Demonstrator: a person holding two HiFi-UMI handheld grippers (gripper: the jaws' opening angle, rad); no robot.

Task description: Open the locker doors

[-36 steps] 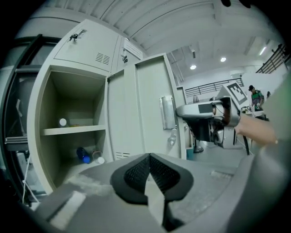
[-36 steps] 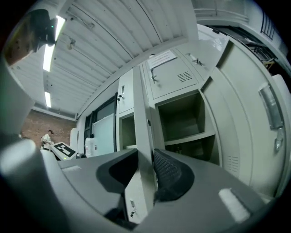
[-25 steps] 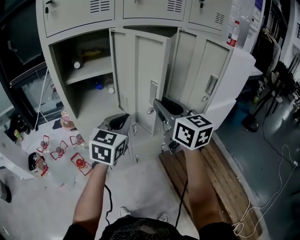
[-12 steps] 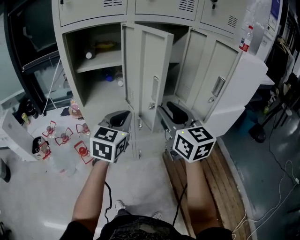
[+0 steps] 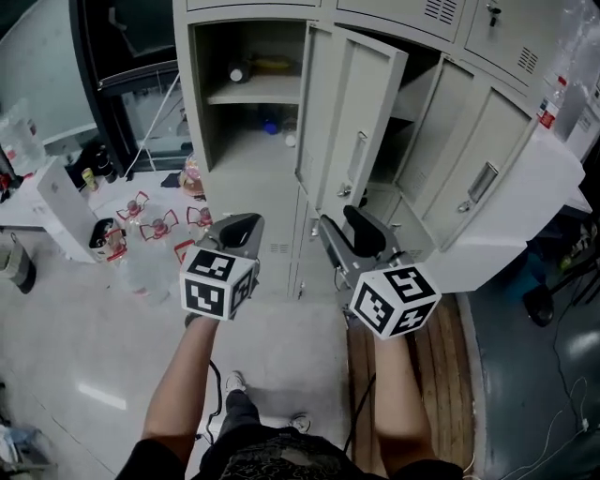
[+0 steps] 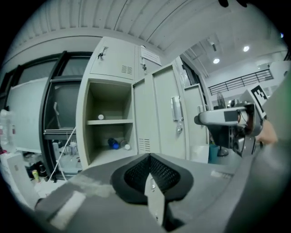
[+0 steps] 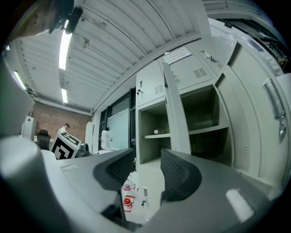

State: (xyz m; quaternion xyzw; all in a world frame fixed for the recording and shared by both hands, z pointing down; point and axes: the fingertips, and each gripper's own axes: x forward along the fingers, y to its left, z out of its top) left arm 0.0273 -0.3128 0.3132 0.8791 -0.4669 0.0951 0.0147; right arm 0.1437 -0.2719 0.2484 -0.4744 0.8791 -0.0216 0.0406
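The left compartment (image 5: 217, 131) is standing open ahead; a bottle (image 5: 238, 71) is lying on its shelf (image 5: 253, 91); the middle door (image 5: 352, 122) is hanging just right of it, the right door (image 5: 473, 159) farther right; the left gripper (image 5: 239, 225) is hovering before the compartment, the right gripper (image 5: 342, 222) before the middle door.

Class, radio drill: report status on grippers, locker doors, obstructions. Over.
Left gripper shut, empty. Right gripper has just been opening, nothing between jaws. Lower doors open, upper doors shut. Nothing in the way.

A bottle (image 5: 238, 71) lies on the open locker's shelf (image 5: 248, 93), and red-and-white items (image 5: 157, 225) lie on the floor (image 5: 75, 319).
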